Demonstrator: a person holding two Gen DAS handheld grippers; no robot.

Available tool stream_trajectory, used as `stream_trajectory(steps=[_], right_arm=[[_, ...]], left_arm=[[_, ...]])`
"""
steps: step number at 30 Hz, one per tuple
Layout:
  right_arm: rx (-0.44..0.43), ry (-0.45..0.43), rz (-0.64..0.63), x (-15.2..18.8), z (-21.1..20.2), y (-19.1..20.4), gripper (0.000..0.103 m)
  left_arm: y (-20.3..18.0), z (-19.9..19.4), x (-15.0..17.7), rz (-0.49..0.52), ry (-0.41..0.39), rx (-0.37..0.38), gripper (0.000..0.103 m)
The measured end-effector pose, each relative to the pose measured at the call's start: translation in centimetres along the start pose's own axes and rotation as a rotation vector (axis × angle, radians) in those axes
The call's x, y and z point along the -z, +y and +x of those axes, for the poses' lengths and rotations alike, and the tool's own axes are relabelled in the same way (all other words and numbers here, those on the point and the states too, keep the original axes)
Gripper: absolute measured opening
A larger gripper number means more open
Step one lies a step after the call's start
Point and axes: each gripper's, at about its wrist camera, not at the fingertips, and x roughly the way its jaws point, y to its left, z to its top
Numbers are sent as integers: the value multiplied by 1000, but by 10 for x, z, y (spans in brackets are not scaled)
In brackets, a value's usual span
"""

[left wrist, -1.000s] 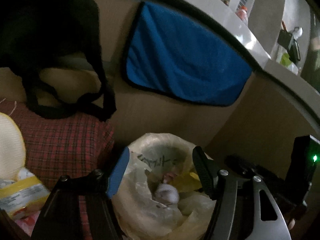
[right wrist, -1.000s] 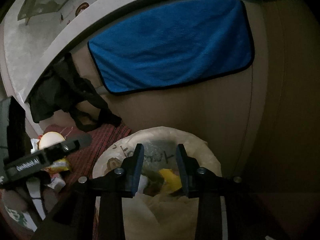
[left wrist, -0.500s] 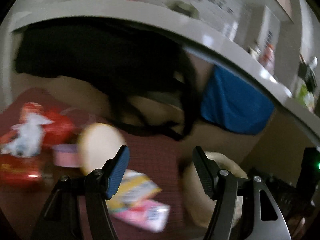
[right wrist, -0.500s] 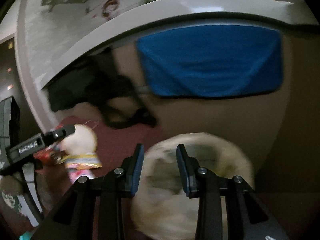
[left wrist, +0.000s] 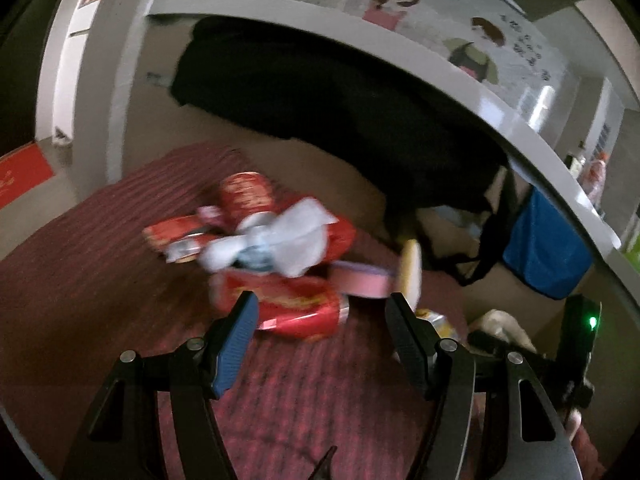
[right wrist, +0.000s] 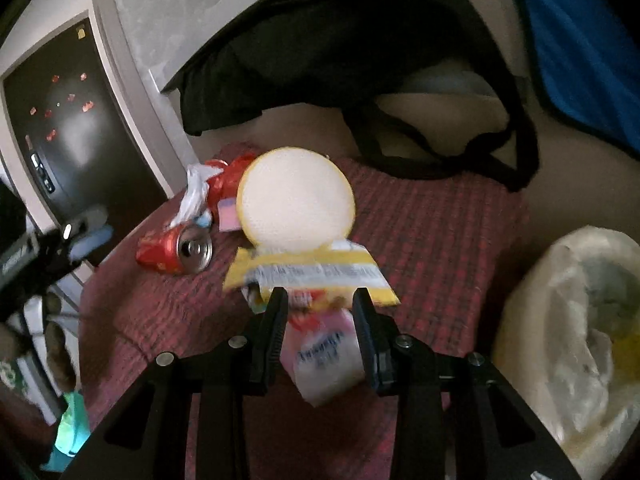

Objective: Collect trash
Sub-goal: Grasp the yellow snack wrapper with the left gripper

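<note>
Two tongs hang over a dark red checked cloth [left wrist: 100,280] strewn with trash. The left tongs [left wrist: 320,320] stand wide with nothing between them, just above one crushed red foil snack packet [left wrist: 296,308]; behind it lie one crumpled white tissue [left wrist: 288,240], more red wrappers too blurred to count, and one pink flat piece [left wrist: 362,280].

The right tongs [right wrist: 320,312] are parted narrowly, their pads clear of one pink-and-white sachet [right wrist: 324,356] lying between them. Beyond it lie one yellow-edged wrapper [right wrist: 312,272], one round cream foam pad [right wrist: 296,204] and one dented red drink can [right wrist: 180,250]. One pale plastic trash bag [right wrist: 576,320] gapes at the right.
</note>
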Motion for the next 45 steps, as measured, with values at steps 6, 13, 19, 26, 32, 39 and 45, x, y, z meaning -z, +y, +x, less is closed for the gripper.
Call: stream_trajectory(steps=[6,13,19,26,32,39,45], right_arm=[[24,10,3,-36,18,-8,32],[-14,126,167,-27,53,-38,32],[-189,178,133,9,22,8,33],[-115,98,2,28,-25,42,33],[25,-7,-21,41,-69,27,33],[20,-14,51,71,-88,3,33],[5,-38,82,94,-103,-3,33]], left_arm=[[26,-45,-24,23,4,-84,66],[29,-68,-39,25,-38,-52,66],[11,-38,-26,28,15,29,66],[-21,-18,11,62,115,145,66],[-59,-13,58,140,223,236,66],[-78,13,107,154,339,259,66],[-83,37,117,135,362,198,66]])
